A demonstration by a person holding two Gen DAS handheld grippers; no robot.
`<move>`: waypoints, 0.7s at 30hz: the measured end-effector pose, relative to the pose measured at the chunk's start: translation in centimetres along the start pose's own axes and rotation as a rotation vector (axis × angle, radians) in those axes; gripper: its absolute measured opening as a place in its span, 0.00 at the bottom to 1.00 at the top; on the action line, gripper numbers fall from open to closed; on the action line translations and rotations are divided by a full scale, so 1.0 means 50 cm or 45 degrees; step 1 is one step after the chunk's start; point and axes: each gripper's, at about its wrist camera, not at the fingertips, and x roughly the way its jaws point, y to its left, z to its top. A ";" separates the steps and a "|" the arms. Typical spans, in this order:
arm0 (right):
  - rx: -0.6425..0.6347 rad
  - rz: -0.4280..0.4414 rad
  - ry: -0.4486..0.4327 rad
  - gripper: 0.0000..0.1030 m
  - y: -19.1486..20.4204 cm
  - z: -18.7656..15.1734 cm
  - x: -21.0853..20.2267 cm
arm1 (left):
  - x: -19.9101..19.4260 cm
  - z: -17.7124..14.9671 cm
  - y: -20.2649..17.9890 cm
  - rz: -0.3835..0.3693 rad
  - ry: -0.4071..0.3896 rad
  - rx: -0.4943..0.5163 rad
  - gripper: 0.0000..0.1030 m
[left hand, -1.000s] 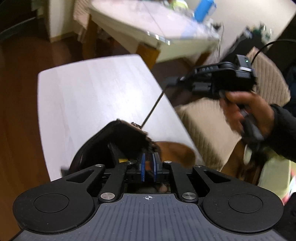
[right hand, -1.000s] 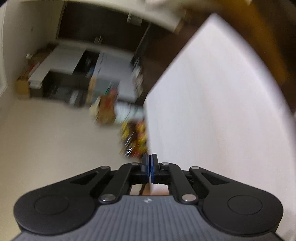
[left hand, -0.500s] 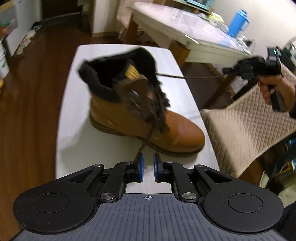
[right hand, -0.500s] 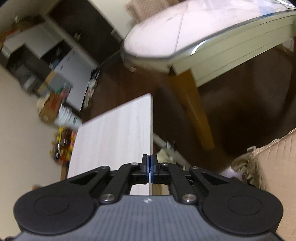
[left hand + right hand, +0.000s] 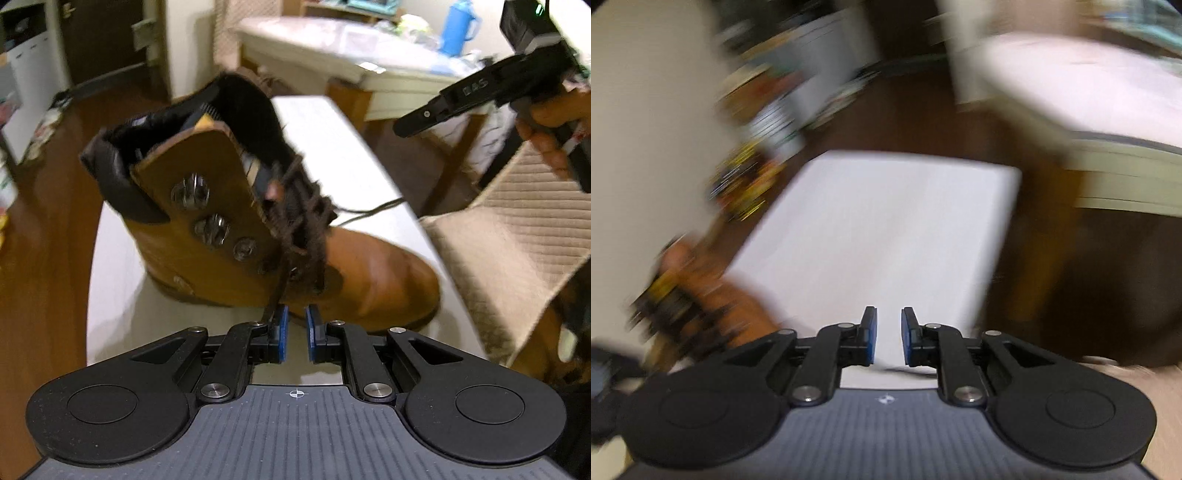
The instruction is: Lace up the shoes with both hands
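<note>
One tan leather boot (image 5: 332, 266) stands on a narrow white table (image 5: 122, 280), its toe pointing toward the table's right edge and its dark padded collar tipped toward the camera in the left wrist view. Down the near eyelet flap I count three metal lace hooks plainly, with smaller fittings lower down too blurred to number. A dark brown lace (image 5: 295, 225) crisscrosses the tongue; one strand hangs down the front of the boot to the tip of the left gripper (image 5: 294, 332), and another strand trails off to the right across the tabletop. The left gripper's two blue pads (image 5: 282, 332) stand slightly apart with a clear gap between them; the hanging strand lies against the outer tip of the left-hand finger rather than in that gap, so the jaws grip nothing. The right gripper (image 5: 476, 96) is seen from this view raised above and to the right of the boot, held in one hand (image 5: 550, 125), well apart from the lace. In its own heavily blurred view, the right gripper (image 5: 888, 341) likewise shows two blue pads (image 5: 908, 341) parted by a narrow gap with only bare tabletop (image 5: 886, 229) visible between them, and the boot appears as an orange smear at the lower left.
</note>
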 end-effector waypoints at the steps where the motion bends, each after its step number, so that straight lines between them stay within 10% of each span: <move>1: -0.040 0.051 0.022 0.16 0.013 0.005 0.014 | -0.004 -0.005 -0.008 0.045 0.013 -0.013 0.09; 10: -0.168 0.392 0.245 0.18 0.035 0.017 0.064 | -0.079 -0.126 0.018 0.258 0.207 -0.190 0.10; 21: -0.177 0.425 0.355 0.18 0.044 -0.009 0.071 | -0.030 -0.165 0.041 0.283 0.488 0.126 0.11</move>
